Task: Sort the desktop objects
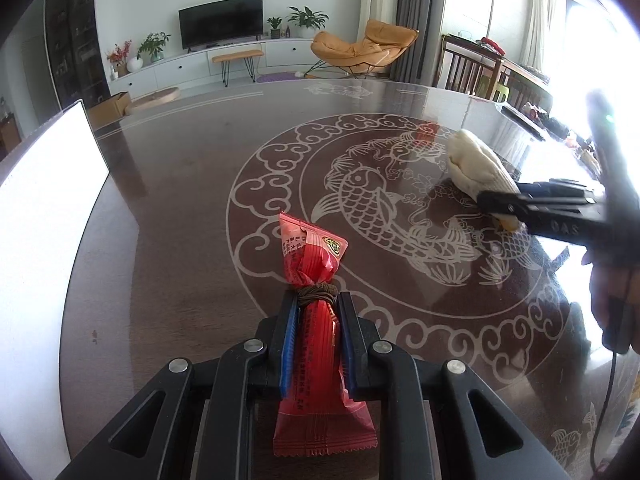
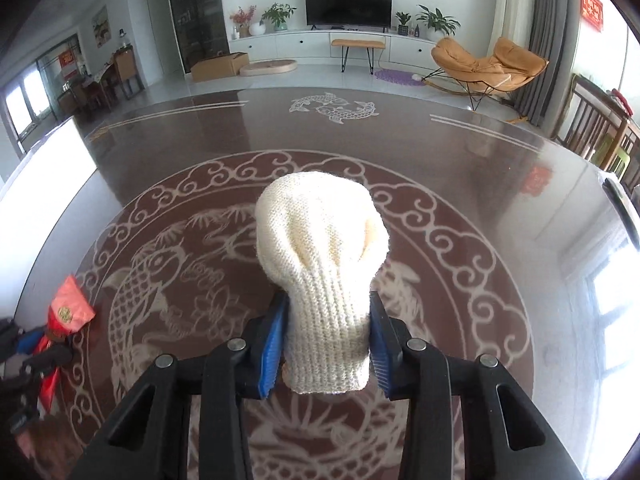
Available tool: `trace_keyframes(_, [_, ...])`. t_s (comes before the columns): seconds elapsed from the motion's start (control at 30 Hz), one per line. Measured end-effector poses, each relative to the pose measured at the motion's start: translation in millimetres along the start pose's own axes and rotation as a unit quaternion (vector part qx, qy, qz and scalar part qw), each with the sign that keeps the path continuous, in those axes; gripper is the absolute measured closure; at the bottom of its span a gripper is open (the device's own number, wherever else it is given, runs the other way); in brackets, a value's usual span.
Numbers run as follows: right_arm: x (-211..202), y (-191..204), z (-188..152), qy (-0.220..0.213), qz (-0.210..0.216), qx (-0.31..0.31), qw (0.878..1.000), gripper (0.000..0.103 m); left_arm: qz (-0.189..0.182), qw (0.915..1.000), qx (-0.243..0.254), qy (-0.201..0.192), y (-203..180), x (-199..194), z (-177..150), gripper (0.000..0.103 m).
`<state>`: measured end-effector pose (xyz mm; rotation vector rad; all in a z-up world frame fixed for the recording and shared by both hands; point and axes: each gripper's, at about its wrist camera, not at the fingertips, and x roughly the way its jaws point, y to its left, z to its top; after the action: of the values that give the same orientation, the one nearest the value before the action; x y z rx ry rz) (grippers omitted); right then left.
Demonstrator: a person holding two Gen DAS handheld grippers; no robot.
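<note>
Left gripper (image 1: 318, 344) is clamped on a red snack packet (image 1: 316, 320), blue fingers (image 1: 289, 344) squeezing it just below the brown band tied round its neck. Packet is held above the near part of the tabletop (image 1: 180, 200), over the outer ring of the fish inlay.

Right gripper (image 2: 327, 344) is pinched on a cream knit glove (image 2: 320, 248) at the cuff end, bulky end poking fwd over the tabletop centre.

Handling, as a guess: packet is light, crinkly, slick film w/ soft contents, so grip near the tied neck & don't crush. Glove is soft, floppy, grippy; the bunched cuff is a good hold, but the loose end may droop or drag.
</note>
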<state>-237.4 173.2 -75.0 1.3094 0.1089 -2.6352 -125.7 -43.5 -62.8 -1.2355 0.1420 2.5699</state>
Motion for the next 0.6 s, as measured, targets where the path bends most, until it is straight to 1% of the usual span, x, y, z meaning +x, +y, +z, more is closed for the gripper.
trace_keyframes(0.03, [-16.0, 10.9, -21.8, 0.0, 0.008, -0.01, 1.0, 0.064, 0.001, 1.0, 0.001, 0.0, -0.2, -0.3, 0.1, 0.085])
trace_keyframes(0.1, [-50.2, 29.8, -66.3, 0.0, 0.039, -0.021, 0.999, 0.064, 0.002, 1.0, 0.002, 0.0, -0.8, -1.2, 0.2, 0.085])
trace_keyframes(0.17, [-77.8, 42.6, -108.2, 0.0, 0.047, -0.03, 0.998, 0.064, 0.012, 0.9999, 0.004, 0.0, -3.7, -2.6, -1.3, 0.084])
trace_keyframes(0.2, [-88.4, 46.2, -123.8, -0.001, 0.049, -0.03, 0.998, 0.064, 0.012, 0.9999, -0.005, 0.0, -3.9, -5.6, -4.2, 0.085])
trace_keyframes(0.27, [-102.0, 48.0, -143.7, -0.003, 0.046, -0.033, 0.998, 0.063, 0.005, 0.9997, -0.025, -0.002, -4.2, -15.2, -15.2, 0.084])
trace_keyframes(0.3, [-105.1, 48.9, -148.2, -0.004, 0.04, -0.04, 0.998, 0.059, 0.006, 0.9993, -0.036, -0.003, -4.4, -19.9, -21.3, 0.084])
trace_keyframes(0.33, [-105.5, 49.0, -149.0, -0.004, 0.034, -0.048, 0.998, 0.047, 0.008, 0.999, -0.044, -0.003, -3.1, -22.6, -25.5, 0.084])
trace_keyframes(0.37, [-104.5, 49.0, -149.7, -0.004, 0.026, -0.054, 0.998, 0.038, 0.009, 0.9988, -0.048, -0.004, -4.2, -25.6, -27.4, 0.08])
trace_keyframes(0.4, [-103.4, 49.3, -149.4, -0.006, 0.018, -0.055, 0.998, 0.02, 0.01, 0.9989, -0.046, -0.003, -6.0, -26.9, -28.2, 0.076])
trace_keyframes(0.43, [-101.8, 48.6, -148.4, -0.01, 0.016, -0.054, 0.998, 0.011, 0.009, 0.9992, -0.039, -0.002, -9.0, -27.0, -29.0, 0.064])
trace_keyframes(0.47, [-98.0, 46.8, -145.8, -0.01, 0.019, -0.052, 0.998, 0.01, 0.012, 0.9996, -0.026, 0.001, -13.9, -26.0, -28.8, 0.047])
trace_keyframes(0.5, [-93.2, 46.3, -142.9, -0.002, 0.026, -0.048, 0.998, 0.01, 0.026, 0.9996, -0.01, 0.009, -20.2, -22.7, -28.6, 0.033])
trace_keyframes(0.53, [-88.3, 45.7, -140.2, 0.006, 0.029, -0.044, 0.999, 0.003, 0.055, 0.9983, -0.001, 0.02, -25.5, -18.3, -27.4, 0.006])
trace_keyframes(0.57, [-84.3, 47.2, -137.3, 0.011, 0.029, -0.048, 0.998, 0.0, 0.083, 0.9963, -0.001, 0.022, -27.2, -16.2, -25.4, 0.0])
trace_keyframes(0.6, [-81.7, 51.1, -136.5, 0.014, 0.023, -0.058, 0.998, 0.0, 0.082, 0.9964, -0.003, 0.022, -26.2, -15.0, -24.5, 0.0])
